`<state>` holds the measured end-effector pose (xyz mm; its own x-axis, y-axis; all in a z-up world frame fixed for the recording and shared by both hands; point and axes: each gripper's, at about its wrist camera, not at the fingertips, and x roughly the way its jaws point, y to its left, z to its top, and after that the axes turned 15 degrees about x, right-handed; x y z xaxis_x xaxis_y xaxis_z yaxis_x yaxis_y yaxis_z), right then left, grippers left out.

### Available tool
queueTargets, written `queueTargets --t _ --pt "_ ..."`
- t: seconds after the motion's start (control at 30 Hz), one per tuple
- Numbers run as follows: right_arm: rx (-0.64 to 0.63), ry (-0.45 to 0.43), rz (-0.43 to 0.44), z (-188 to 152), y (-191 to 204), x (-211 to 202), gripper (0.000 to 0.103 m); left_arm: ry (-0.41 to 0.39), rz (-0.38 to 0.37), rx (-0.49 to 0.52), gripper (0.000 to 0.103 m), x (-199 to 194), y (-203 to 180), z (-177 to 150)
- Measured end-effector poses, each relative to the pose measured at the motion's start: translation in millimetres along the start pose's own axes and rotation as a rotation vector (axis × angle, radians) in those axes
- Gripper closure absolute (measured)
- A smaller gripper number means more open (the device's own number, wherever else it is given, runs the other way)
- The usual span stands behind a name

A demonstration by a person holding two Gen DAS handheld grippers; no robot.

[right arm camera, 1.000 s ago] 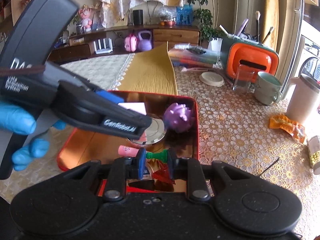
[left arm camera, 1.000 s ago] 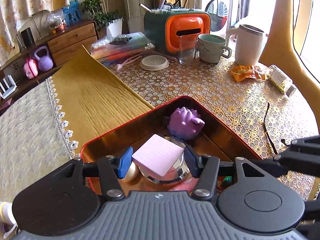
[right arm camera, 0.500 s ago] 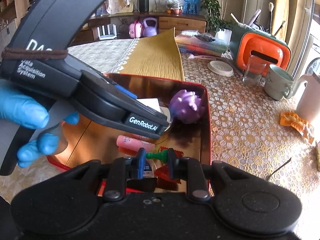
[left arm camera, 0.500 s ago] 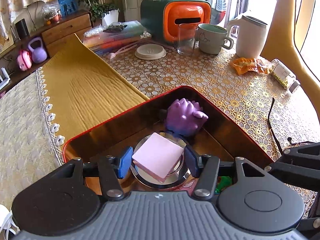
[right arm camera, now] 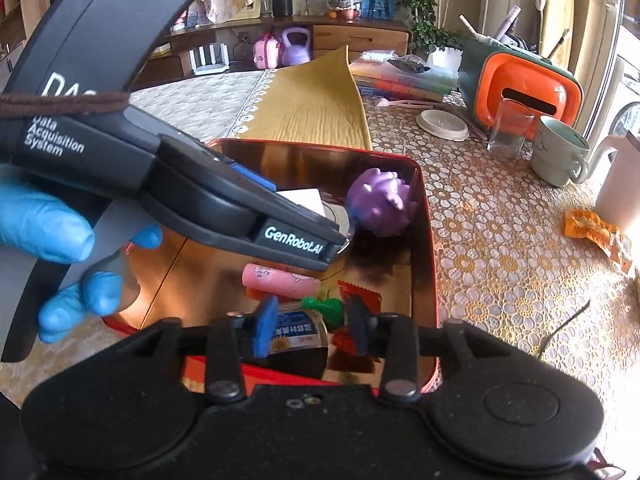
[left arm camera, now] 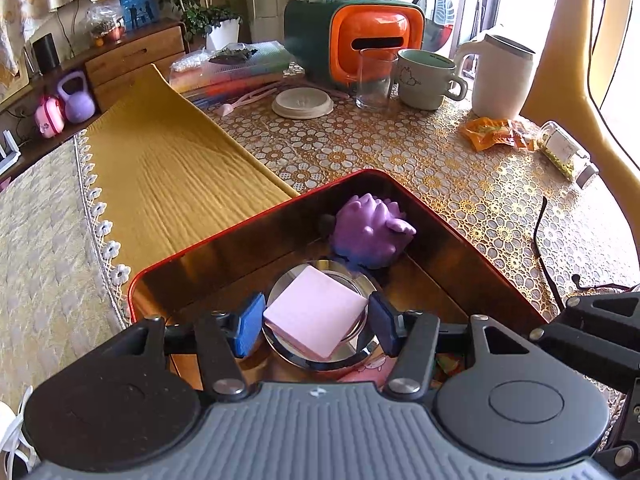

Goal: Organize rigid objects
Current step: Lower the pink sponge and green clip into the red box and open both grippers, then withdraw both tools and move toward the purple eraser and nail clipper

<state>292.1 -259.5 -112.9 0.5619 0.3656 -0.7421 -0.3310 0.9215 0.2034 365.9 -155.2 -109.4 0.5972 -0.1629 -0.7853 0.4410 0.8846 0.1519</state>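
A red tin box point(left arm camera: 208, 248) lies on the table. My left gripper point(left arm camera: 316, 330) is shut on a pink square pad point(left arm camera: 314, 316), just above a round metal lid point(left arm camera: 356, 354) in the box. A purple spiky toy point(left arm camera: 370, 236) fills the far corner. In the right wrist view my right gripper point(right arm camera: 313, 330) hangs over the box's near end point(right arm camera: 426, 216), its jaws opening. A green piece point(right arm camera: 322, 308) sits loose between the pads, atop a small labelled bottle point(right arm camera: 298, 334) and a red wrapper point(right arm camera: 360, 296). A pink tube point(right arm camera: 280, 280) lies beyond.
A gloved hand point(right arm camera: 40, 224) holds the left gripper. Behind the box stand an orange and green case point(left arm camera: 360, 40), a glass point(left arm camera: 374, 80), a mug point(left arm camera: 426, 80) and a white jug point(left arm camera: 502, 76). A snack packet point(left arm camera: 496, 134), a jar point(left arm camera: 564, 156) and a black cable point(left arm camera: 540, 240) lie right; yellow cloth point(left arm camera: 168, 176) left.
The right jaws have spread apart and no longer pinch the green piece. The left gripper keeps the pink pad and has hardly shifted over the metal lid.
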Motion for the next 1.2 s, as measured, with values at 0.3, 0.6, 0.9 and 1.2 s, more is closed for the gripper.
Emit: queueTargets --t 0.3,0.6,0.9,1.2 --pt "0.028 -0.019 -0.005 0 2 -13 0.052 -0.044 -0.006 0.018 0.041 -23 -4 -4" --pt "0.013 -0.045 0.006 -3 17 -34 0.04 -0.084 -0.018 0.011 0.037 -54 -1 -10" --pt "-0.017 -0.082 0.024 -4 39 -64 0.032 -0.147 -0.019 -0.012 0.029 -103 12 -24" --pt "-0.039 -0.117 0.042 -7 70 -95 0.016 -0.185 -0.001 -0.036 0.023 -150 33 -55"
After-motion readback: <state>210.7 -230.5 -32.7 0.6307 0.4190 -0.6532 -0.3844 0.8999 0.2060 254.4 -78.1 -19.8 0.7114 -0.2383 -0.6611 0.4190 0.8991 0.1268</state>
